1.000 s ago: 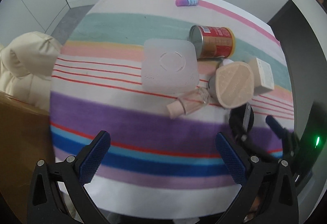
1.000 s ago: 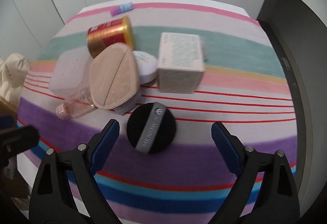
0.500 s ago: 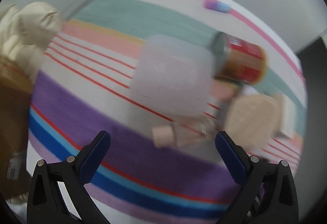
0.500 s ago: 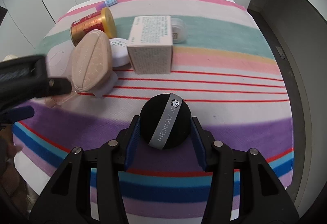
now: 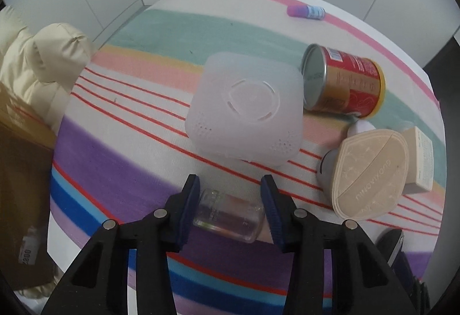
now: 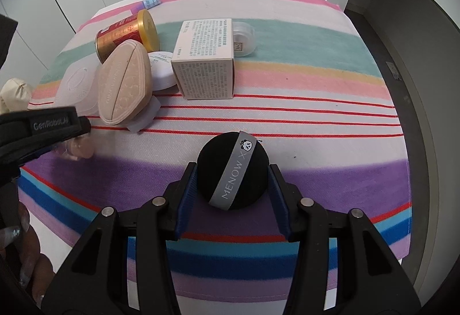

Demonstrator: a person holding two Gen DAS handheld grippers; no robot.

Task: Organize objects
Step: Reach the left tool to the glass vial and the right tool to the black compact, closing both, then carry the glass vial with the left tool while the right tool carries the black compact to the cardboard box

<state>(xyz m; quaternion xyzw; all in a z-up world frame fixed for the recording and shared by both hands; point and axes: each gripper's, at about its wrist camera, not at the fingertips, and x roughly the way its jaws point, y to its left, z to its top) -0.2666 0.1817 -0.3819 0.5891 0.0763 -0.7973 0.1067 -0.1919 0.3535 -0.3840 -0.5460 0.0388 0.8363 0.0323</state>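
A small clear glass bottle [image 5: 227,214] with a pink cap lies on its side on the striped cloth [image 5: 129,142]. My left gripper [image 5: 230,191] points steeply down over it, jaws closing tight, both pads pressing on the bottle. In the right wrist view a round black powder puff [image 6: 210,174] with a grey "MENOW" band rests on the purple stripe. My right gripper [image 6: 233,179] is shut on it, a pad on each side. That view also shows the left gripper [image 6: 43,128] at the left edge, with the bottle's pink cap [image 6: 80,148] below it.
Behind the bottle are a translucent square box [image 5: 247,110], a red-gold can [image 5: 345,85] on its side, a beige compact case [image 5: 371,174] and a printed carton [image 6: 207,61]. A purple tube [image 5: 306,11] lies far back. A cream jacket [image 5: 43,67] is beside the table's left edge.
My left gripper dropped over the glass bottle and went from wide open to shut on it. My right gripper closed on the black puff and has held still since.
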